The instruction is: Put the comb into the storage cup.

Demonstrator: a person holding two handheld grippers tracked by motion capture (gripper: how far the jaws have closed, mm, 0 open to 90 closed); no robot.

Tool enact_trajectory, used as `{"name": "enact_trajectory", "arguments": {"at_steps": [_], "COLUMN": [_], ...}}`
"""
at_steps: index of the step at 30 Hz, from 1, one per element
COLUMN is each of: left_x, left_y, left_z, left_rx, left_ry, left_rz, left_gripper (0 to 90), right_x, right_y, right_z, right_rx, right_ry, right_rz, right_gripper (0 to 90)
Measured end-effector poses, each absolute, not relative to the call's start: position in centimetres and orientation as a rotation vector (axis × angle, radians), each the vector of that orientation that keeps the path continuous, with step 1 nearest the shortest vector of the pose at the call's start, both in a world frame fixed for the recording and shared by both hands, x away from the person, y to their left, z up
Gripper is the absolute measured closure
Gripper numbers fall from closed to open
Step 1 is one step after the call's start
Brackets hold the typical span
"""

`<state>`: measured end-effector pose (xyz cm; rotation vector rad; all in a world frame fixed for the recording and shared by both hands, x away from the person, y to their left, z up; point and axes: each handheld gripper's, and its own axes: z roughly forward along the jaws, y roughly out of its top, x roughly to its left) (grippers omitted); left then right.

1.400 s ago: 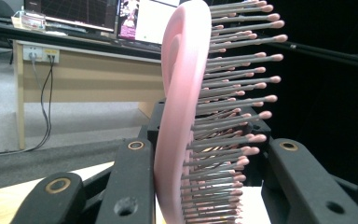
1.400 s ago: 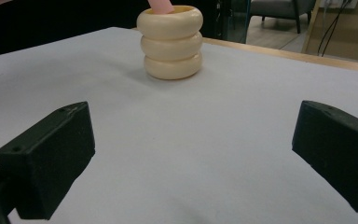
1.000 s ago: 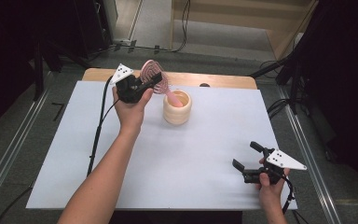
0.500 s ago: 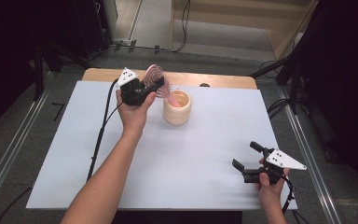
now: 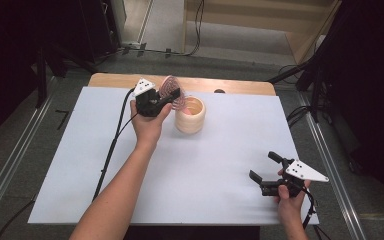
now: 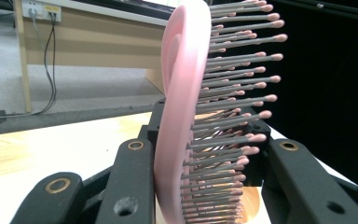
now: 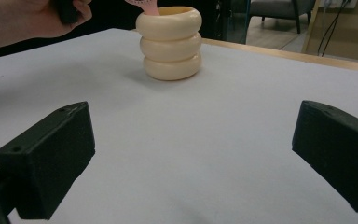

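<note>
While in claw (image 5: 172, 95), hairbrush (image 6: 177, 116) at cup (image 5: 190, 117)

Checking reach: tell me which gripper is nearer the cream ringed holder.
Left. The left gripper holds the pink hairbrush at the holder; the right gripper rests open near the table's front edge.

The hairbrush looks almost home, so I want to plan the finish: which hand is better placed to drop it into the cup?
Left. The left gripper already grips the hairbrush at the cup; the right gripper is open, far off.
</note>
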<state>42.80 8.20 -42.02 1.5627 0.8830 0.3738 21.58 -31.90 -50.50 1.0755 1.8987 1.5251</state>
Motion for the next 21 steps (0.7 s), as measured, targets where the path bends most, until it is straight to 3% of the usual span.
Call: {"name": "enact_trajectory", "arguments": {"at_steps": [15,19,21], "left_x": [43.16,43.10,43.13], "left_y": [7.74,7.89,8.03], "left_z": [-42.86,-42.84,-42.83], "left_rx": [1.575,1.601,1.611], "left_ry": [0.912,0.914,0.937], "left_rz": [0.364,0.360,0.342], "left_gripper": [62.7,55.3,44.5], "right_x": [21.58,21.58,21.58], "right_y": [-31.91,-31.90,-31.89], "right_z": [-50.52,-50.52,-50.52], "right_rx": [1.076,1.076,1.077], "right_ry": [1.898,1.898,1.899], "right_rz": [1.523,1.523,1.524], "right_gripper": [0.0,0.0,0.0]}}
